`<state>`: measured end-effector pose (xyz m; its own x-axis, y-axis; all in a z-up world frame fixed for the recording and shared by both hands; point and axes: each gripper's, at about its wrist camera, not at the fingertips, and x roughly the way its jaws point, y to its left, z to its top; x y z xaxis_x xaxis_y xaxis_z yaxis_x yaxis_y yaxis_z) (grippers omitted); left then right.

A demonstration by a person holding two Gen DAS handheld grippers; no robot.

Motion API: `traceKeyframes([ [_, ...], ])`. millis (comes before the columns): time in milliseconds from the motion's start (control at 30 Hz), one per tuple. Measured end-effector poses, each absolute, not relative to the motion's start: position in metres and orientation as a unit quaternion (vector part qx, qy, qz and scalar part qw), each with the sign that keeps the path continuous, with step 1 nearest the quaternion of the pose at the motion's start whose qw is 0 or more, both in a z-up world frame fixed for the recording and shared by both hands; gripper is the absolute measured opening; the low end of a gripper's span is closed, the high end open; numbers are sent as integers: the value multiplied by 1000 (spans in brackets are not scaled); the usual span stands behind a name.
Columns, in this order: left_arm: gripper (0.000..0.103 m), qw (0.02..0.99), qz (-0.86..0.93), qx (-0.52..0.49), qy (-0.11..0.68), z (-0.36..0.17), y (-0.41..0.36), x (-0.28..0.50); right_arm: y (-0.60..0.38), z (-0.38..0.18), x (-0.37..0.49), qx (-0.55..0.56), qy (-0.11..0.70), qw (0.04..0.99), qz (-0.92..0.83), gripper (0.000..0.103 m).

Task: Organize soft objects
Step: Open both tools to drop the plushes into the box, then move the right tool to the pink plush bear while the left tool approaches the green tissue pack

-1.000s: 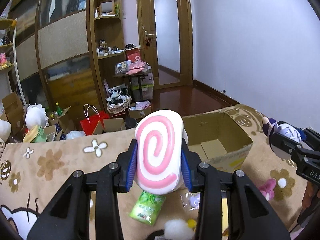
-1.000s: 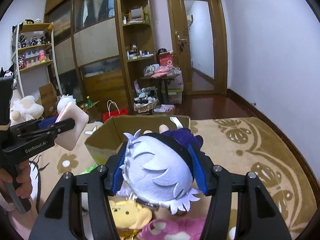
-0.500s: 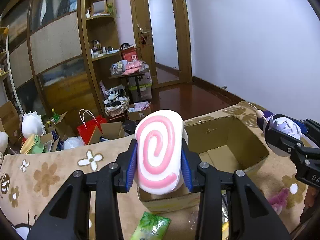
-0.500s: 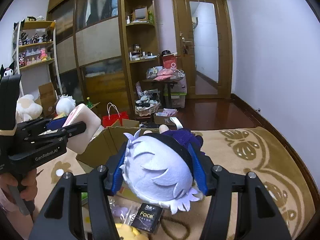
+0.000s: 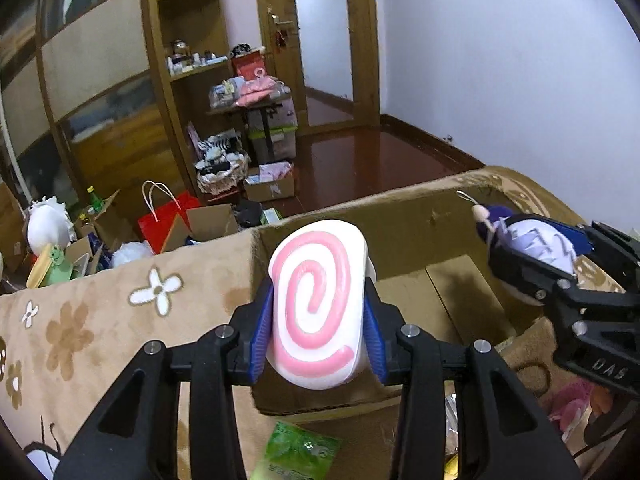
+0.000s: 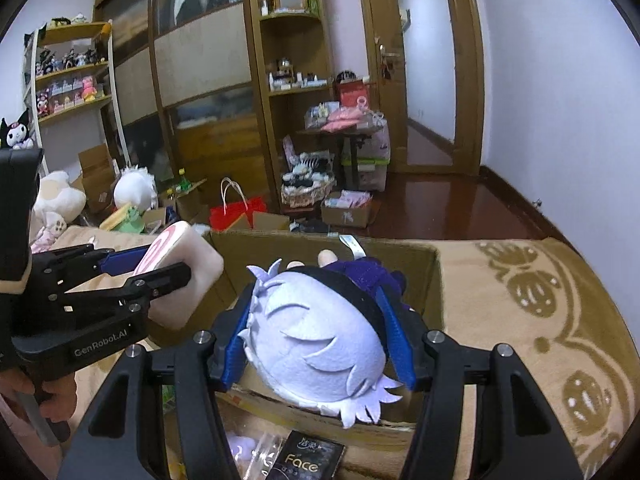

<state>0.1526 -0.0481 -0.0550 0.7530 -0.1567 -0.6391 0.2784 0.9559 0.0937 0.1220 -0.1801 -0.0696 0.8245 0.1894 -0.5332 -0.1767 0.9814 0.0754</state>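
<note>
Soft objects, two in hand, one box to receive them; entries run left to right.

Item one: swirl cushion (image 5: 318,304), white with a pink spiral, block-shaped. I hold it in the left gripper (image 5: 318,320), whose blue pads (image 5: 260,336) pinch its two flanks so the spiral faces my camera. It hangs over the near left corner of the cardboard box (image 5: 404,220), clear of the rim, which I judge is the reason for carrying it high: it can go in without snagging the wall. The right wrist view shows the same cushion (image 6: 176,276) side-on, just beside the box's left wall.

Item two: cardboard box, open-topped, resting on the brown flower-patterned blanket (image 5: 80,320). Its floor looks bare apart from its own folded flaps. I read it as the collecting bin.

Item three: plush doll (image 6: 316,344), pale lilac felt hair, dark purple body. The right gripper (image 6: 316,348) has its pads pressed into the sides of the head, body pointing forward over the box mouth. Gripping the big head gives me the firmest purchase on a floppy toy.

Loose stock not yet gathered: a green packet (image 5: 296,454) and a black "Face" sachet (image 6: 308,460) on the blanket before the box.

Status, my estimate: both items poised for dropping; neither released.
</note>
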Motion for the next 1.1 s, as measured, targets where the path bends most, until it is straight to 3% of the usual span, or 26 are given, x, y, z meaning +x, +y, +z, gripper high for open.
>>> traceKeyframes([
  [300,46,929,-117,100,338,-62,-51,154,-182,-80,127,21,302,948,104,64],
  [467,57,933,-107,103,327,-55,-50,152,-186,-81,126,31,309,945,106,67],
  [533,65,934,-107,103,324,-53,-49,151,-186,-80,125,33,308,945,107,74],
  [667,70,933,-104,104,328,-53,-45,149,-185,-78,119,36,304,946,109,81],
  [833,94,934,-88,109,329,-49,-40,143,-185,-74,108,36,301,947,104,94],
  [1100,99,936,-77,105,326,-37,-26,121,-190,-60,82,47,295,951,83,101],
])
